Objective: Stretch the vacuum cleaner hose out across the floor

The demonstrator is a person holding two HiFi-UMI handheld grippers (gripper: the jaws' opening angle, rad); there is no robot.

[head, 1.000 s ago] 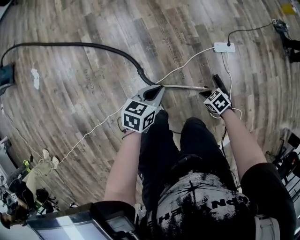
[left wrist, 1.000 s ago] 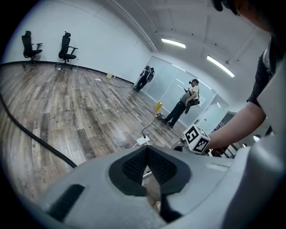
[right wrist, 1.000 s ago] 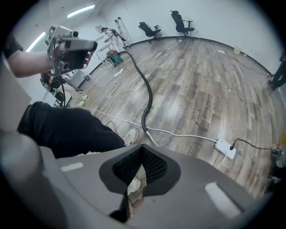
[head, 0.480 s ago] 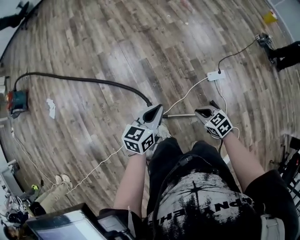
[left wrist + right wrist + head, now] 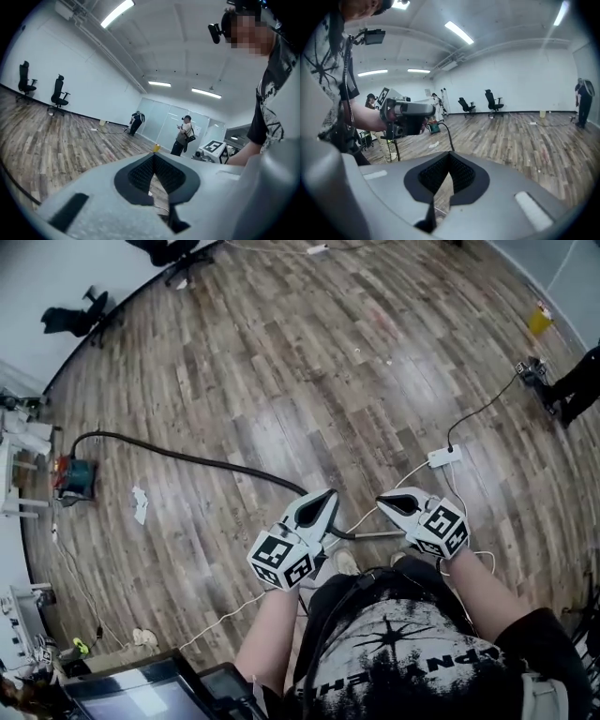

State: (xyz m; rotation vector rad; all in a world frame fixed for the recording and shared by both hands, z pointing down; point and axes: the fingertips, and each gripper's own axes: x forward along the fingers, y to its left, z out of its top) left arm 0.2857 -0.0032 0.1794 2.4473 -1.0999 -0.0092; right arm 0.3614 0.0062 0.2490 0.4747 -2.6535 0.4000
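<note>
Vacuum cleaner (image 5: pixel 75 476) stands on the wood floor (image 5: pixel 281 362). Hose (image 5: pixel 187 457) leaves it and lies flat in a long shallow curve. It ends at a metal tube (image 5: pixel 380 534) by the person's feet, well apart from the vacuum cleaner. Left gripper (image 5: pixel 323 501) is held up over the hose's far end, not on it. Its fingers (image 5: pixel 139 172) are pressed together at the tips, with floor visible through the gap behind them and nothing held. Right gripper (image 5: pixel 386 502) is just beyond, over the tube. Its fingers (image 5: pixel 433 174) are likewise closed tip to tip, empty. Paper scrap (image 5: pixel 140 504) lies near the vacuum cleaner. White power strip (image 5: pixel 443 457) lies farther from the vacuum cleaner than both grippers.
</note>
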